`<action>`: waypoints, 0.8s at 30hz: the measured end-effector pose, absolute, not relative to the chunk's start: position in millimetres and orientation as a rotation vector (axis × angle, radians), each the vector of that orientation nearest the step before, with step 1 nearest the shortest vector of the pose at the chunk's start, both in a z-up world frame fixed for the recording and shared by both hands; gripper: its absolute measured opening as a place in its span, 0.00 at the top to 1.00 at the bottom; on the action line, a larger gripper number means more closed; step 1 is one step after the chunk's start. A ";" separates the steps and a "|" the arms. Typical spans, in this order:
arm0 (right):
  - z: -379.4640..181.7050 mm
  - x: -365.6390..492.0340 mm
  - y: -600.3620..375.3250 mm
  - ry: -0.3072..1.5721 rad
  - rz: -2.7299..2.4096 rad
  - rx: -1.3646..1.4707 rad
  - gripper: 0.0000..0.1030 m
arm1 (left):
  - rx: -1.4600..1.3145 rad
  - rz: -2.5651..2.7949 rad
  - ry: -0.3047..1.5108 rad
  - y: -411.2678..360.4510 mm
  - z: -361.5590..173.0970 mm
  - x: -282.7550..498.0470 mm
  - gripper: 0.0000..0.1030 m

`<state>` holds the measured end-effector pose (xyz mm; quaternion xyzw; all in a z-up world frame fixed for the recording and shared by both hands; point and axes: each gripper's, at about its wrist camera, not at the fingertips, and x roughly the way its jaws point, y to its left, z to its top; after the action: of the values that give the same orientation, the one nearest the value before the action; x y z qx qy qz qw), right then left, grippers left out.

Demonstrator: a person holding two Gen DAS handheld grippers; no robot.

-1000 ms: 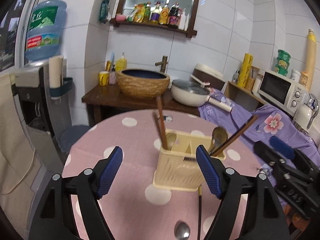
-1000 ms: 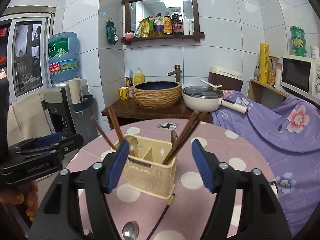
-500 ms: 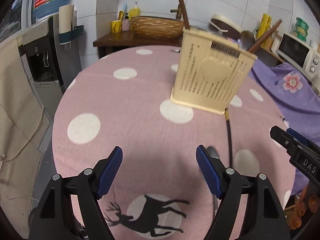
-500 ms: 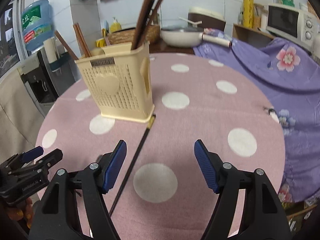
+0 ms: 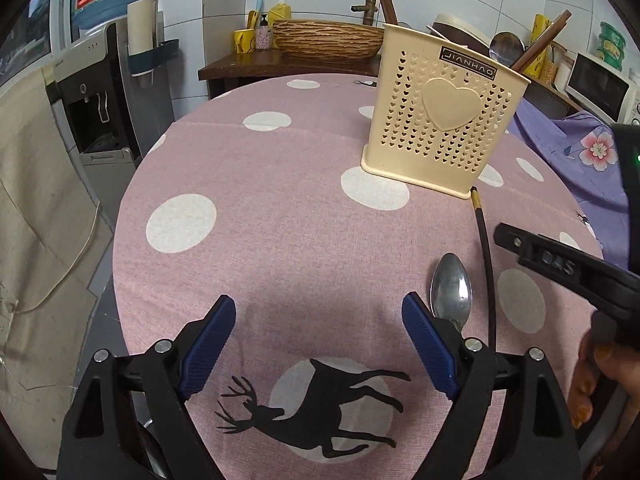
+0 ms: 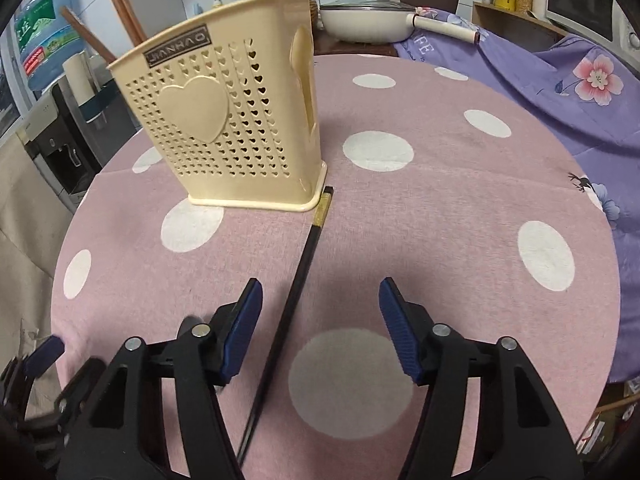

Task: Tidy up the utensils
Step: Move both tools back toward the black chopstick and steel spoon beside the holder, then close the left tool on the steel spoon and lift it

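Note:
A cream utensil caddy (image 5: 440, 120) (image 6: 228, 120) stands on the pink dotted tablecloth (image 5: 280, 220), holding brown chopsticks and a spoon. A steel spoon (image 5: 450, 292) lies on the cloth just outside the right finger of my left gripper (image 5: 320, 340), which hides its handle. That gripper's jaws are opening with nothing between them. A black chopstick (image 5: 486, 264) (image 6: 296, 288) lies from the caddy's base toward me. My right gripper (image 6: 320, 332) hangs low over it, jaws closing. The stick lies between them near the left pad, untouched.
Each gripper shows in the other's view: the right gripper (image 5: 560, 268), the left gripper (image 6: 40, 356). Behind the round table are a woven basin (image 5: 328, 38), a white pan (image 6: 368, 20) and a water dispenser (image 5: 100, 92). Purple floral cloth (image 6: 580, 80) covers the counter at right.
Both grippers dropped toward the tablecloth and tipped downward. The right jaws narrowed around the black chopstick; the left jaws widened beside the spoon.

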<state>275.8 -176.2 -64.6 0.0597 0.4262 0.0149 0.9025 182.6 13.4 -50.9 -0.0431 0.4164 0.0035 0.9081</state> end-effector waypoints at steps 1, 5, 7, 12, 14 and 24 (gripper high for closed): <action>-66.5 282.1 -174.1 0.883 0.022 0.121 0.47 | -0.087 0.007 0.860 13.4 -50.8 182.8 0.18; -69.8 299.3 -167.0 0.899 -0.001 0.109 0.54 | -0.087 0.013 0.863 13.8 -52.2 182.9 0.18; -73.1 307.5 -162.8 0.911 -0.011 0.101 0.57 | -0.085 0.015 0.864 13.5 -52.7 183.2 0.18; -79.8 320.1 -160.0 0.928 -0.044 0.100 0.69 | -0.070 0.012 0.863 11.0 -52.0 184.8 0.17; -79.8 321.8 -157.8 0.928 -0.051 0.078 0.74 | -0.072 0.012 0.866 11.0 -52.8 185.4 0.17; -79.7 303.9 -166.3 0.958 0.023 0.013 0.90 | -0.070 -0.019 0.898 -0.6 -58.7 189.5 0.17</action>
<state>303.9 -166.3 -79.7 0.0065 0.4609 0.0113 0.8874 189.5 -0.6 -58.7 -0.0340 0.4341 -0.0094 0.9002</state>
